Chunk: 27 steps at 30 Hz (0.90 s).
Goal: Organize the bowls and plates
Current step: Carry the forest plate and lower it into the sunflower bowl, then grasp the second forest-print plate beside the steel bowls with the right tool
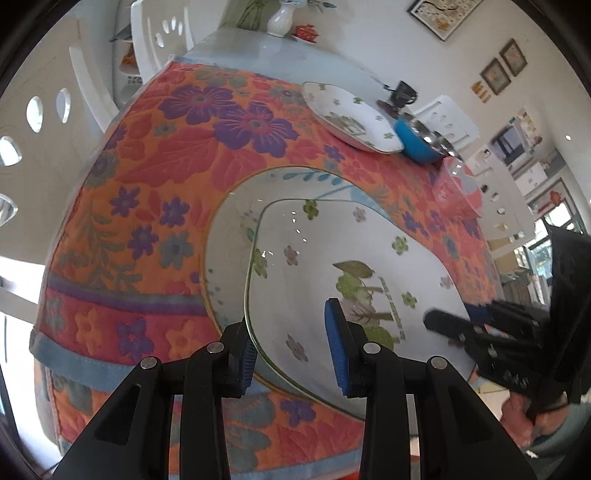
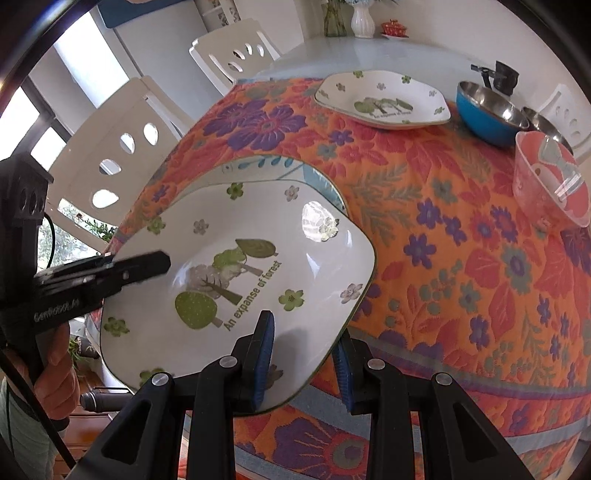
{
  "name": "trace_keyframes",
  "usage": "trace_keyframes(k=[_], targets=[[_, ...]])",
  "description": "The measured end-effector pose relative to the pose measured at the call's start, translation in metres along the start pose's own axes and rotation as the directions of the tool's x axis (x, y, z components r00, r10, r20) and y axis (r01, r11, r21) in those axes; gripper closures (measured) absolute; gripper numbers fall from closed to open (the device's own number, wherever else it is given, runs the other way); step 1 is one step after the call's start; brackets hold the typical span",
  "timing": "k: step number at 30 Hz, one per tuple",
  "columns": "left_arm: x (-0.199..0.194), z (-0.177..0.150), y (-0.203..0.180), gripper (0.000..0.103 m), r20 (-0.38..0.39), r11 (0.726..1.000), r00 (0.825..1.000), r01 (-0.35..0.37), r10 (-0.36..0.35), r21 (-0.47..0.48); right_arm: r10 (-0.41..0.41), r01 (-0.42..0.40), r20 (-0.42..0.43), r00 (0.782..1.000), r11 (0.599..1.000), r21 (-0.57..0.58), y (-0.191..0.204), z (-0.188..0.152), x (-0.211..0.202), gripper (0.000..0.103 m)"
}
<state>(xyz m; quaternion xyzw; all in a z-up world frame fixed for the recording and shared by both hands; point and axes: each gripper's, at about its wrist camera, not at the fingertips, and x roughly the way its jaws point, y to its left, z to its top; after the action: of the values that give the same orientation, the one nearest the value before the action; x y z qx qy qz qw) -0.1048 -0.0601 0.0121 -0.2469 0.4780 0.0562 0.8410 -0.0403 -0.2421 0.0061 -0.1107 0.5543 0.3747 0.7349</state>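
A square white forest-print plate (image 1: 332, 258) (image 2: 240, 273) is held tilted over a larger blue-trimmed plate (image 1: 236, 206) (image 2: 258, 166) that lies on the floral tablecloth. My left gripper (image 1: 295, 354) straddles one rim of the forest plate, one pad above and one below. My right gripper (image 2: 304, 363) straddles the opposite rim the same way. The right gripper also shows in the left wrist view (image 1: 461, 328), and the left gripper in the right wrist view (image 2: 147, 264). A second forest-print plate (image 1: 351, 118) (image 2: 384, 99) sits at the far side.
A blue steel-lined bowl (image 1: 421, 142) (image 2: 487, 110), a second steel bowl (image 2: 543, 122) and a pink translucent bowl (image 1: 458, 184) (image 2: 550, 181) stand at the right. A black cup (image 2: 504, 75) and a white vase (image 2: 360, 18) stand further back. White chairs (image 2: 122, 147) line the left side.
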Motion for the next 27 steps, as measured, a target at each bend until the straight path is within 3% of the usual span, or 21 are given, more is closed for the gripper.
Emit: trace_keyframes(k=[4,6,11,15,20,23,24,25,26,27], targets=[[0.002,0.014,0.012,0.073,0.011,0.998,1.0,-0.008,0.008,-0.054,-0.023,0.023,-0.001,1.0,0.999,-0.029,0.008,-0.003,0.001,0.075],[0.001,0.021,0.016,0.073,0.019,0.996,0.998,-0.05,0.051,-0.07,-0.006,0.006,0.007,1.0,0.999,-0.043,0.011,-0.004,-0.003,0.075],[-0.024,0.033,0.027,0.074,0.077,0.989,0.991,-0.097,0.105,-0.109,0.027,-0.024,0.027,0.999,0.996,-0.087,0.019,-0.005,-0.018,0.075],[-0.048,0.048,0.027,0.074,0.115,0.988,0.986,-0.112,0.123,-0.103,0.064,-0.062,0.034,0.997,0.997,-0.048,0.007,0.005,-0.03,0.075],[-0.074,0.089,0.008,0.074,0.183,0.997,0.98,-0.068,0.075,-0.041,0.051,-0.054,0.15,0.987,0.998,0.018,-0.016,0.047,-0.067,0.075],[-0.097,0.125,-0.013,0.074,0.262,1.0,0.965,0.005,-0.009,0.018,0.005,-0.025,0.271,0.962,0.997,0.07,-0.03,0.086,-0.105,0.075],[-0.103,0.133,-0.02,0.071,0.282,0.999,0.959,0.016,-0.026,0.036,-0.003,-0.024,0.307,0.952,0.996,0.084,-0.033,0.095,-0.115,0.074],[-0.115,0.148,-0.03,0.07,0.321,0.997,0.946,0.027,-0.048,0.07,-0.016,-0.02,0.347,0.938,0.995,0.1,-0.036,0.106,-0.126,0.066],[-0.121,0.16,-0.037,0.068,0.346,0.996,0.937,0.023,-0.052,0.087,-0.036,-0.012,0.386,0.922,0.993,0.119,-0.04,0.117,-0.137,0.049],[-0.124,0.171,-0.042,0.061,0.364,0.995,0.93,0.02,-0.053,0.093,-0.06,0.001,0.419,0.906,0.99,0.141,-0.044,0.127,-0.144,0.04]])
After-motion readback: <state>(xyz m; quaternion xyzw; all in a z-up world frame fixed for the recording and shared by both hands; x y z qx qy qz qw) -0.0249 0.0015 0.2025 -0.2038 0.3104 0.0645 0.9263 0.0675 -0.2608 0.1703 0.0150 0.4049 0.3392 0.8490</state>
